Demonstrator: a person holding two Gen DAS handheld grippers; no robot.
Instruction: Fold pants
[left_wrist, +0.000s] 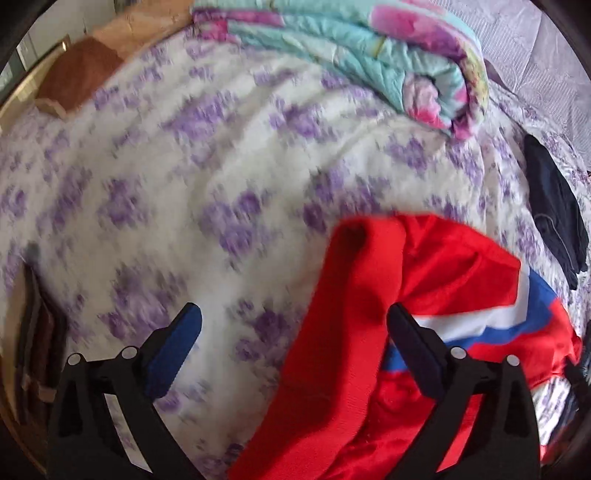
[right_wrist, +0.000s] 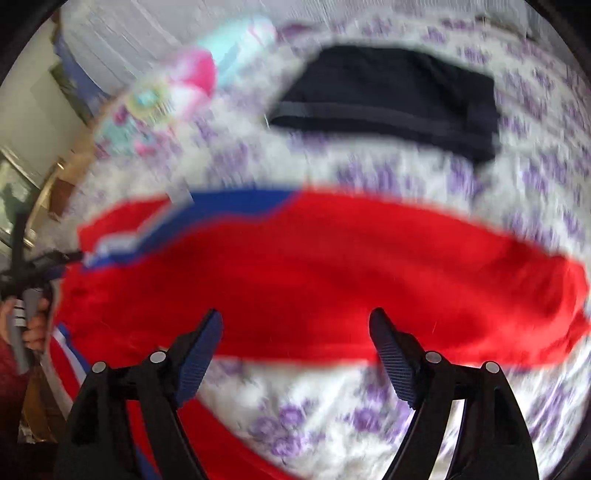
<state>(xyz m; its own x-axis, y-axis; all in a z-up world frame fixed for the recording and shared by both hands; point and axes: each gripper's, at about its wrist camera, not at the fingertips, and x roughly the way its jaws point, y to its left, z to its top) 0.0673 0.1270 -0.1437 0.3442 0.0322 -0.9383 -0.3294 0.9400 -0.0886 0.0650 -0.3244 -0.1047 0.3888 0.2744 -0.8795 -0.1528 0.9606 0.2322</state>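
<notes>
Pants (right_wrist: 314, 266): red, blue-and-white stripes. Bedsheet (left_wrist: 184, 166): white, purple floral print. Quilt (left_wrist: 369, 55): turquoise, pink flowers. Folded garment (right_wrist: 391, 99): black.

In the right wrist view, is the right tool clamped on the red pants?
No. The right tool stands open above the red pants, with its pads apart and no fabric pinched between them.

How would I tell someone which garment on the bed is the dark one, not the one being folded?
Start at the bed sheet, white with purple flowers. Past the red pants with blue and white stripes lies a dark navy garment, flat on the sheet and apart from them. It is the only plain dark piece; the rolled quilt nearby is turquoise and pink.
</notes>
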